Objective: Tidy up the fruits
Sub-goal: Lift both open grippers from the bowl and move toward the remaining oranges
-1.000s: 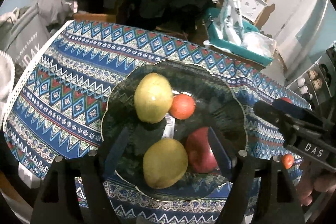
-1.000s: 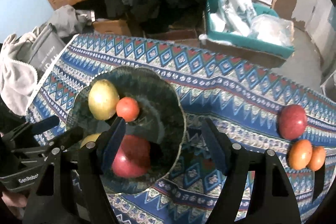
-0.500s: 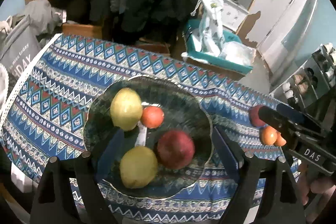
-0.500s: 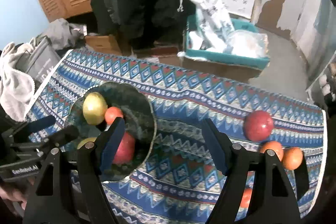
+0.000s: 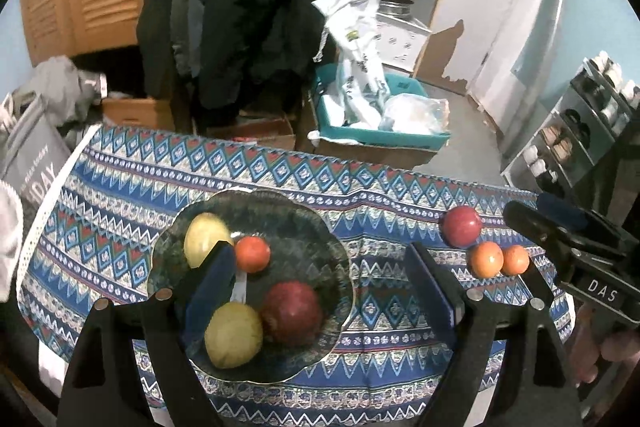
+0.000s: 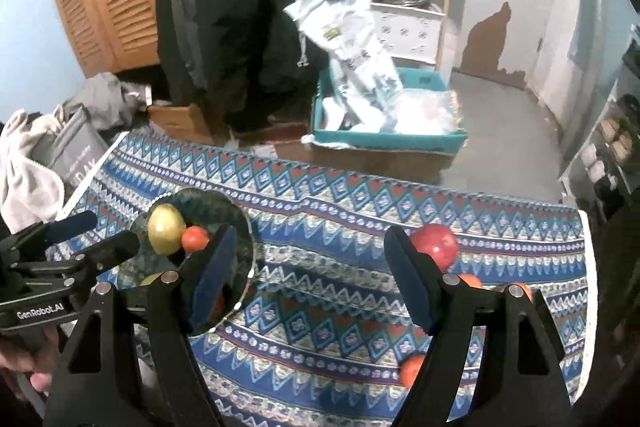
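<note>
Currently the plate (image 5: 320,247), lower centre, holds four fruits; a red apple (image 5: 461,226) and oranges (image 5: 486,259) remain on the counter (image 5: 380,195), right. Both hand-held grippers (image 5: 320,291) (image 6: 308,275) stand wide and empty.

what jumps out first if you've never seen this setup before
The bright blue patterned tablecloth grabs the eye, with a dark glass plate on its left side holding two yellow-green fruits, a red apple and a small orange one. Off to the right, another red apple and two small oranges lie loose on the cloth.
</note>
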`<act>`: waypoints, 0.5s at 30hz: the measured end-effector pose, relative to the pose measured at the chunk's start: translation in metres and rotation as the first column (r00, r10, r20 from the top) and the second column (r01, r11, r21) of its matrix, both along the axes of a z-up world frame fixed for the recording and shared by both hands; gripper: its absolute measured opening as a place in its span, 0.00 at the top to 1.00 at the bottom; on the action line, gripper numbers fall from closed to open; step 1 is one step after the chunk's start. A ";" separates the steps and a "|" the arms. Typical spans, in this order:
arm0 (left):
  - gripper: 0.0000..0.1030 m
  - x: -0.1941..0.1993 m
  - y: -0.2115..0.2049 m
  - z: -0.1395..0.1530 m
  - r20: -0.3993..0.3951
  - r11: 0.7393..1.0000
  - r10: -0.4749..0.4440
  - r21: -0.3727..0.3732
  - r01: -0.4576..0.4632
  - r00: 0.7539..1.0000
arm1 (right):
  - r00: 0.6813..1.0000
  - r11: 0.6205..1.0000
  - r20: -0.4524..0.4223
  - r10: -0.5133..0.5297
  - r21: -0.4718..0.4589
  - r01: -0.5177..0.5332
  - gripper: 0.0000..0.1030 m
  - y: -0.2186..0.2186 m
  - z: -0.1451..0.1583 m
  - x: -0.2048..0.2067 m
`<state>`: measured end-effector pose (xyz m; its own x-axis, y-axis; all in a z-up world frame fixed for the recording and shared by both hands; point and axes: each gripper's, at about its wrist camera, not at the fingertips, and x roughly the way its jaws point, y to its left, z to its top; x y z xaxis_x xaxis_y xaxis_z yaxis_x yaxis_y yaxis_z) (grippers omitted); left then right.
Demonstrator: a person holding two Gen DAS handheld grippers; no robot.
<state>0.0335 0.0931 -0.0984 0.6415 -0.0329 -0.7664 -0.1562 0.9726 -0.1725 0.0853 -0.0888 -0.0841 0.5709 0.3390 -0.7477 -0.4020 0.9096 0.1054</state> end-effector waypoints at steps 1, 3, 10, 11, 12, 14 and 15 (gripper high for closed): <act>0.15 0.000 -0.003 0.003 0.003 1.000 -0.004 0.005 0.004 1.000 | 1.000 1.000 0.004 -0.008 0.004 0.008 0.26 -0.005 0.002 -0.001; 0.15 0.001 -0.009 0.006 0.009 1.000 -0.012 0.007 0.012 1.000 | 1.000 1.000 0.010 -0.024 0.010 0.024 0.26 -0.015 0.005 -0.003; 0.13 0.006 -0.032 0.015 0.021 0.998 -0.048 0.034 0.047 0.999 | 0.997 0.997 0.014 -0.072 0.014 0.072 0.26 -0.046 0.005 -0.005; 0.13 0.007 -0.035 0.015 0.020 0.998 -0.056 0.035 0.056 0.998 | 0.997 0.997 0.013 -0.081 0.015 0.081 0.26 -0.052 0.004 -0.005; 0.13 0.008 -0.038 0.015 0.018 0.997 -0.062 0.037 0.061 0.998 | 0.996 0.996 0.012 -0.088 0.015 0.088 0.26 -0.056 0.004 -0.005; 0.13 0.011 -0.045 0.015 0.015 0.997 -0.073 0.039 0.073 0.997 | 0.994 0.994 0.010 -0.108 0.014 0.108 0.26 -0.067 0.002 -0.005; 0.13 0.012 -0.049 0.016 0.015 0.996 -0.080 0.040 0.079 0.997 | 0.993 0.993 0.010 -0.116 0.014 0.116 0.26 -0.072 0.001 -0.006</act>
<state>0.0458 0.0442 -0.0825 0.6509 -0.0543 -0.7572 -0.0753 0.9879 -0.1355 0.0795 -0.1610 -0.0827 0.6152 0.2800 -0.7370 -0.2951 0.9486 0.1141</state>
